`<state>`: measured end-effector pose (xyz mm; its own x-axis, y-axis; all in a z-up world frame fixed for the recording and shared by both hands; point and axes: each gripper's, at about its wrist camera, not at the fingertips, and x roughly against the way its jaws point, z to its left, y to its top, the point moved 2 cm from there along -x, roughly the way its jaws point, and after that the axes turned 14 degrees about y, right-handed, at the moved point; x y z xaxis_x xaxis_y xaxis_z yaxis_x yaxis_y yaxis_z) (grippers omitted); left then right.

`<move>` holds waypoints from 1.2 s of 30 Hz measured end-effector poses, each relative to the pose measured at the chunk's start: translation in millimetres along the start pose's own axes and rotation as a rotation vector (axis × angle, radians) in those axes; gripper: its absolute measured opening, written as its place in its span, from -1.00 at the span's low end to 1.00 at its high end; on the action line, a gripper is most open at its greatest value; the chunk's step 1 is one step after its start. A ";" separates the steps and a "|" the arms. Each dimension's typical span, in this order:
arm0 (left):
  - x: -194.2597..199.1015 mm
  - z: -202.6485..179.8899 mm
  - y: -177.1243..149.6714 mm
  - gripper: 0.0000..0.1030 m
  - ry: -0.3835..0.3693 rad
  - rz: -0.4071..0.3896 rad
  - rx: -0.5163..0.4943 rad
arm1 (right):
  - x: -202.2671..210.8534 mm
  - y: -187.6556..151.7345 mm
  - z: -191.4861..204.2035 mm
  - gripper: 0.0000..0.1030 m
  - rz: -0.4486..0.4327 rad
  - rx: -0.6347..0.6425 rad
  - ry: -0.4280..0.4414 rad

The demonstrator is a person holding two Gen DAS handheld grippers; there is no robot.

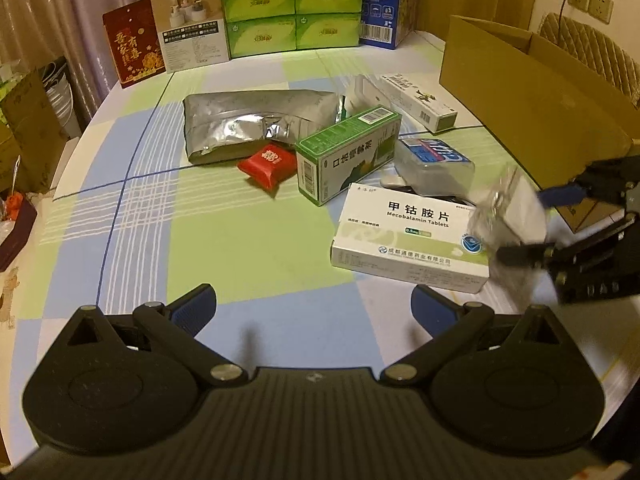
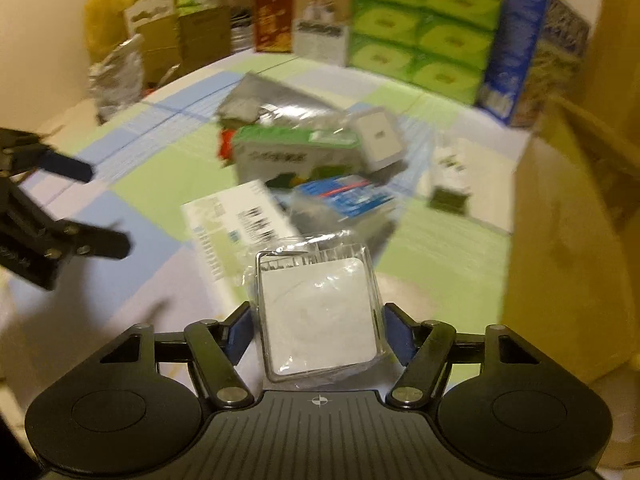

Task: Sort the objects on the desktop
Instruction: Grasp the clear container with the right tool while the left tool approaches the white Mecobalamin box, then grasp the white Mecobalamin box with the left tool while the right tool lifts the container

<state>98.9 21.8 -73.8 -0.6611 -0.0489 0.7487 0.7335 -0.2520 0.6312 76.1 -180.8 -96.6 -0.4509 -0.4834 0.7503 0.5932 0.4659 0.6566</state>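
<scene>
My right gripper [image 2: 318, 326] is shut on a clear plastic packet [image 2: 320, 312] with a white square inside; its blue pads press the packet's two sides. In the left wrist view the same packet [image 1: 508, 216] hangs blurred in the right gripper [image 1: 534, 224], above the right end of a white tablets box [image 1: 404, 236]. My left gripper [image 1: 314, 306] stands open and empty over the checked tablecloth, short of that box. Behind it lie a green box [image 1: 348, 152], a red sachet [image 1: 268, 164], a silver foil bag [image 1: 256, 124], a clear case with a blue label [image 1: 434, 164] and a long white box [image 1: 420, 104].
An open cardboard box [image 1: 520, 96] stands at the right, close to the right gripper. Stacked green tissue boxes [image 1: 296, 4], a blue box [image 1: 384, 0], a white carton [image 1: 192, 28] and a red card [image 1: 134, 40] line the table's far edge. The round table edge [image 1: 68, 152] curves along the left.
</scene>
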 end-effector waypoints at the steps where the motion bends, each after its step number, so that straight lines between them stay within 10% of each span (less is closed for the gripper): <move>1: -1.1 0.4 -0.2 0.98 0.001 0.005 0.003 | -0.8 1.2 -0.7 0.25 0.001 0.006 -0.025; 11: -6.7 1.2 -2.5 0.98 -0.003 0.039 0.031 | -25.9 5.8 -8.2 0.25 0.080 0.077 -0.185; 21: -8.6 9.9 -0.6 0.98 -0.063 0.061 0.136 | -8.3 -4.3 9.2 0.23 0.071 -0.139 0.255; 27: -11.8 -8.3 7.0 0.98 -0.082 0.053 0.111 | -0.2 -10.8 3.2 0.23 0.078 -0.119 0.071; 36: -33.6 -47.7 24.8 0.84 -0.051 0.052 -0.004 | -0.3 -15.0 -1.9 0.23 0.078 -0.108 0.020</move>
<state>131.8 -28.9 -92.9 -0.6130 -0.0130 0.7900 0.7662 -0.2539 0.5904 68.6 -189.1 -106.8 -0.3873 -0.4640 0.7967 0.6950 0.4208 0.5830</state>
